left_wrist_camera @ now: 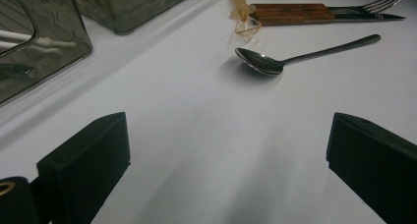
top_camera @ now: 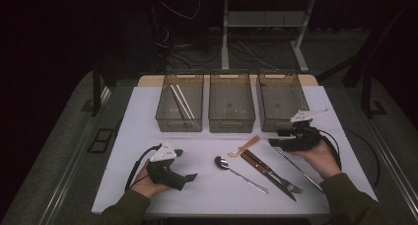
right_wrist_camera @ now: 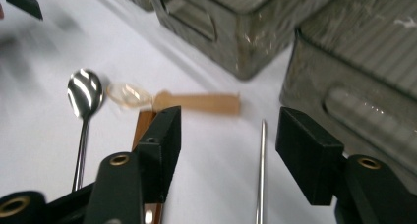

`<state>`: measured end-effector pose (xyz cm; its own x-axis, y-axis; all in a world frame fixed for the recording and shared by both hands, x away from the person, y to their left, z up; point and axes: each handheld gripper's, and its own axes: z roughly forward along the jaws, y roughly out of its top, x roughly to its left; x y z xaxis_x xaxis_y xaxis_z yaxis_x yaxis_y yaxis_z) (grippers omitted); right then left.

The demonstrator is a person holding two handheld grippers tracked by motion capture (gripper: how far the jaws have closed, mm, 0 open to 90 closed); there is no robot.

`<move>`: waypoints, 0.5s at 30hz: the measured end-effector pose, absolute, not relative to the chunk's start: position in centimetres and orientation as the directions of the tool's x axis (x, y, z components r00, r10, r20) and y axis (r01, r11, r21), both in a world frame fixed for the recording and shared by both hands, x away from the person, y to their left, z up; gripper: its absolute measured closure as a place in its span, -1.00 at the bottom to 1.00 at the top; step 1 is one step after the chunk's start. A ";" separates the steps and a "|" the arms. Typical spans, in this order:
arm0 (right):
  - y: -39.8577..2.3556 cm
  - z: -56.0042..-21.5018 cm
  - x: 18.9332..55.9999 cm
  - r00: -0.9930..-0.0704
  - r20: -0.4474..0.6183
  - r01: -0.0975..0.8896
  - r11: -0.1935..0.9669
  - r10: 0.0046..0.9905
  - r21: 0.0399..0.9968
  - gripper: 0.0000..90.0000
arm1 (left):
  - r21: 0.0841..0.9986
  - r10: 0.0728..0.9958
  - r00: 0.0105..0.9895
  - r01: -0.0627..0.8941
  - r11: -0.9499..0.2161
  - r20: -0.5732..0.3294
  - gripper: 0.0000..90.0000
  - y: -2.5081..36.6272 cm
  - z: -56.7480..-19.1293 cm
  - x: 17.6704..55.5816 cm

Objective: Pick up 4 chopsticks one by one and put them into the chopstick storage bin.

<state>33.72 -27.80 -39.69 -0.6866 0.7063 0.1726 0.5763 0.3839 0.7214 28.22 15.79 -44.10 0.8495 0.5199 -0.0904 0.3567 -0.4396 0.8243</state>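
I see a white table (top_camera: pixel 148 136) carrying three clear bins (top_camera: pixel 231 106) in a row at the far side. Nearer me lie a steel spoon (top_camera: pixel 222 163), a small wooden-handled scoop (top_camera: pixel 244 146), a knife and fork (top_camera: pixel 268 169) side by side, and one metal chopstick (top_camera: pixel 296 166)

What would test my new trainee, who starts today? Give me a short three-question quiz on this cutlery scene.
1. How many bins stand at the back of the table?
2. True or false: the left bin is empty.
3. What lies between the open jaws of the right hand-held gripper? A) thin metal stick B) fork C) metal spoon

Key: 1. Three. 2. False, it holds two white sticks. 3. A.
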 end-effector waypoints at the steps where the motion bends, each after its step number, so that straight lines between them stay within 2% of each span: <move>1: -28.0 -39.8 33.4 -0.685 0.169 0.579 0.389 0.709 0.717 -0.01 | 0.824 0.520 0.849 0.357 -0.439 -0.091 -0.97 15.8 -44.1 28.2; 15: -30.9 -41.7 29.0 -0.678 0.163 0.617 0.434 0.717 0.656 0.32 | 0.826 0.522 0.849 0.354 -0.440 -0.086 -0.96 15.7 -44.1 28.1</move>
<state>29.03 -30.93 -41.70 -0.6776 0.7171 0.1631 0.6174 0.4342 0.6560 28.09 15.68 -44.08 0.8488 0.5216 -0.0860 0.3538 -0.4396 0.8256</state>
